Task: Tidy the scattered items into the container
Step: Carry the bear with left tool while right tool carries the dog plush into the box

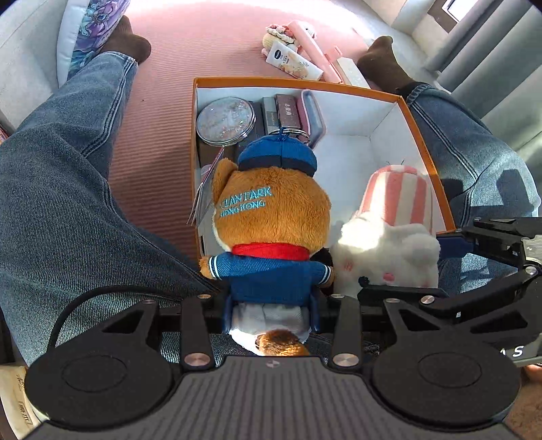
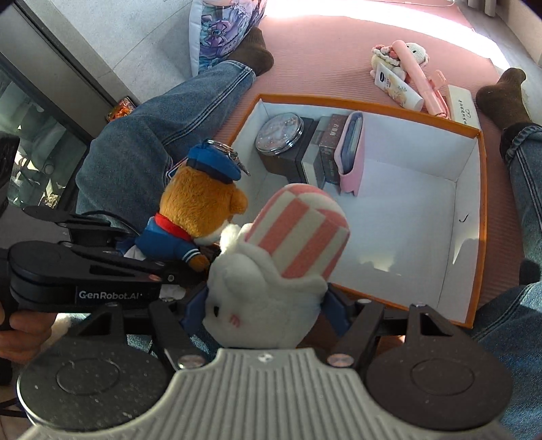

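Right wrist: box (image 2: 482, 216) half bare (right).

Hard sunlight, blown-out far mat (image 1: 220, 30), sharp shadows, fisheye-curved edges.

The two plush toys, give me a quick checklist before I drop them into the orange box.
1. Left gripper clamped on the bear plush: ok.
2. Right gripper clamped on the white bunny plush: ok.
3. Free floor in the orange box, right half bare: ok.
4. Bear over the box opening: cannot tell; in the right wrist view it looks near the left wall.
5. Bear's key ring clear of the round clock: ok.
6. Lotion tube remains outside: not ok.
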`<state>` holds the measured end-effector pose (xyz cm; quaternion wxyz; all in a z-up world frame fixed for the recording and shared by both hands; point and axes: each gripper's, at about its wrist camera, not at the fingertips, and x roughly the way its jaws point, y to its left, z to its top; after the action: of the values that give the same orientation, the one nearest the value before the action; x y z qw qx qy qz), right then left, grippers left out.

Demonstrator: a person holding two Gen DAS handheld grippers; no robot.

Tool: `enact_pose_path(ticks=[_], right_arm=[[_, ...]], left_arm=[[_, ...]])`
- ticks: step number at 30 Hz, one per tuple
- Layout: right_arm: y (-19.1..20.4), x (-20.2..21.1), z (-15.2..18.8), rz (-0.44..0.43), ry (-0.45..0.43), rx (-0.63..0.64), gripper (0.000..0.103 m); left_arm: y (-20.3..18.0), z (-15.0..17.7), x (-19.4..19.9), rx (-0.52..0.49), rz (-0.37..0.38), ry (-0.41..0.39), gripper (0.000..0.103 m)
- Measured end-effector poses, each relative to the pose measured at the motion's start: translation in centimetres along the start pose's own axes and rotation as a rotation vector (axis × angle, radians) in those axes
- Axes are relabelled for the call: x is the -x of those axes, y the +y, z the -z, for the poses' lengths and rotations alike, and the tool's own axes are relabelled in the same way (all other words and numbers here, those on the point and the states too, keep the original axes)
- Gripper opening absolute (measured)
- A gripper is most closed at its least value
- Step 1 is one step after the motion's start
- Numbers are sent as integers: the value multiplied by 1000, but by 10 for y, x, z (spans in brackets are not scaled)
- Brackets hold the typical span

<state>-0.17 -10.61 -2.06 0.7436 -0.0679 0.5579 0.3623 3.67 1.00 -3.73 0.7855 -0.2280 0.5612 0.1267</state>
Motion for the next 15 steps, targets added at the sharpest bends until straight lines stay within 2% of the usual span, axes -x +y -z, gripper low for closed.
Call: enact_pose_path(ticks=[5, 15], right_arm=[[-7, -9, -1, 16, 15, -9, 73], [-14, -12, -3, -18, 20, -34, 75]], left_arm=[[-2, -4, -10, -14, -16, 30, 46], [-2, -11, -24, -5, -9, 66, 46]])
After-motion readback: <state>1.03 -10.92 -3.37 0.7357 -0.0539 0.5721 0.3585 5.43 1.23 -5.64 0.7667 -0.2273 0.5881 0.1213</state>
